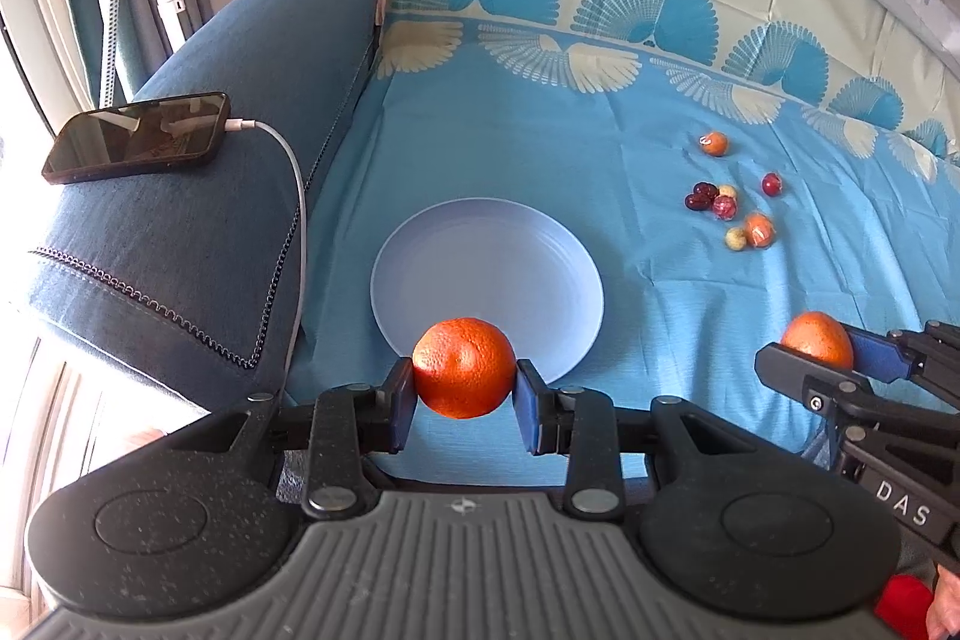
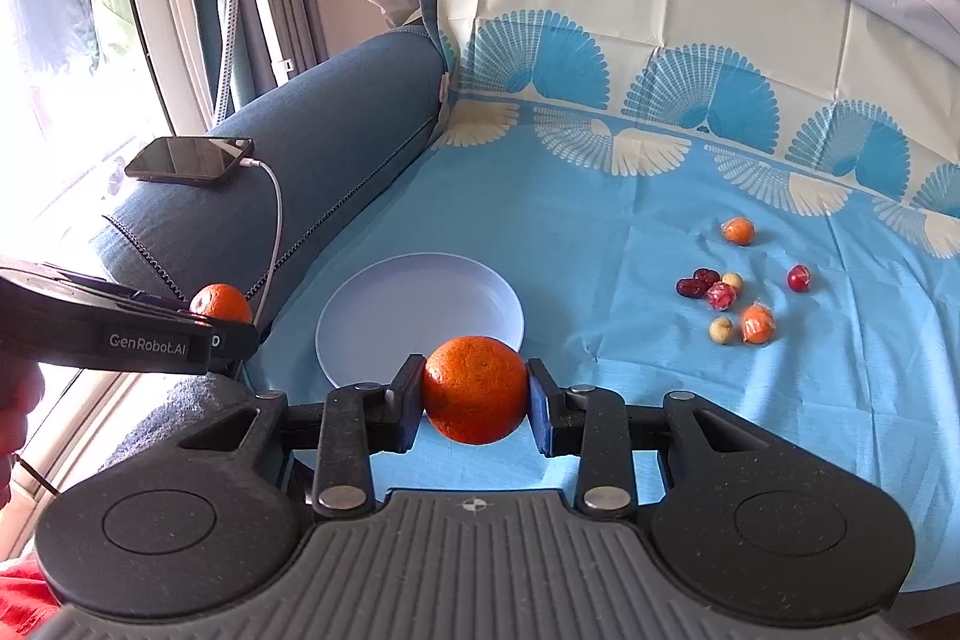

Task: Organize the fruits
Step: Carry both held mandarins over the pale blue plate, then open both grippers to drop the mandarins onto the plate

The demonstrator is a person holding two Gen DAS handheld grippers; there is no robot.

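A: What is the left gripper point(image 1: 465, 391) doing?

B: It is clamping an orange point(image 1: 464, 367) between its two blue pads, one pressing on each side. The fruit is hanging just over the near rim of the pale plate point(image 1: 480, 274), which is lying flat right ahead of the fingers.

A: And the right gripper point(image 2: 475, 400)?

B: It is doing the same – gripping a second orange point(image 2: 474, 388) at its widest part, with the plate point(image 2: 414, 304) lying ahead and slightly to the left of its fingertips. (In the left wrist view this gripper is showing at the right edge, its orange point(image 1: 817, 340) peeking out between the fingers.)

A: Where is the rest of the fruit lying?

B: Further out, ahead and to the right of both grippers, a loose cluster point(image 2: 726, 301) is sitting on the blue cloth point(image 2: 600, 232): two small wrapped oranges, dark red dates touching each other, two red wrapped balls and two pale round ones. One small orange point(image 2: 738, 230) is sitting apart, beyond the others.

A: Anything to the left?

B: A padded blue armrest point(image 1: 240, 130) is running along the left of the cloth – a dark phone point(image 1: 138, 137) is lying on top of it with a white cable point(image 1: 297, 196) plugged in and trailing down the side. From the right wrist view the left gripper is crossing in front of that armrest, its orange point(image 2: 219, 303) showing above the finger.
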